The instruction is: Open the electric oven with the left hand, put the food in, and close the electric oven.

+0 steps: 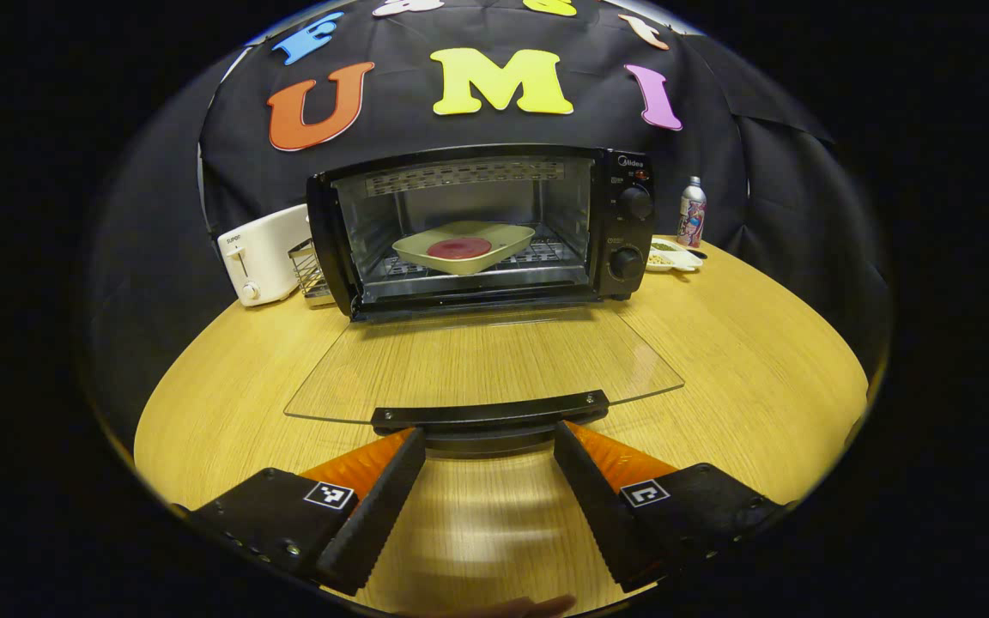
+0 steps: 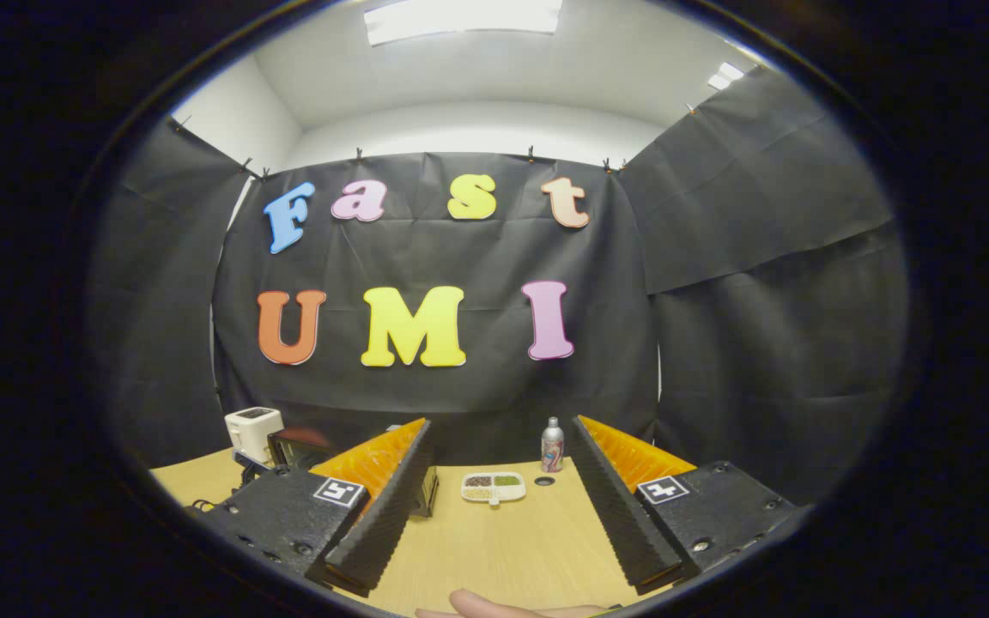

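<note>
The left gripper is held low and level, its two fingers spread wide apart with nothing between them. The right gripper is raised higher, fingers likewise parted and empty. A fingertip of the person's hand shows beneath it.

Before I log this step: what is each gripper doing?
Left gripper: open, at the oven door handle, not clamped.
Right gripper: open, holding nothing.

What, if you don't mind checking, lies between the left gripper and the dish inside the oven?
In the left gripper view, the lowered glass door and its handle lie between the left gripper and the dish.
</note>
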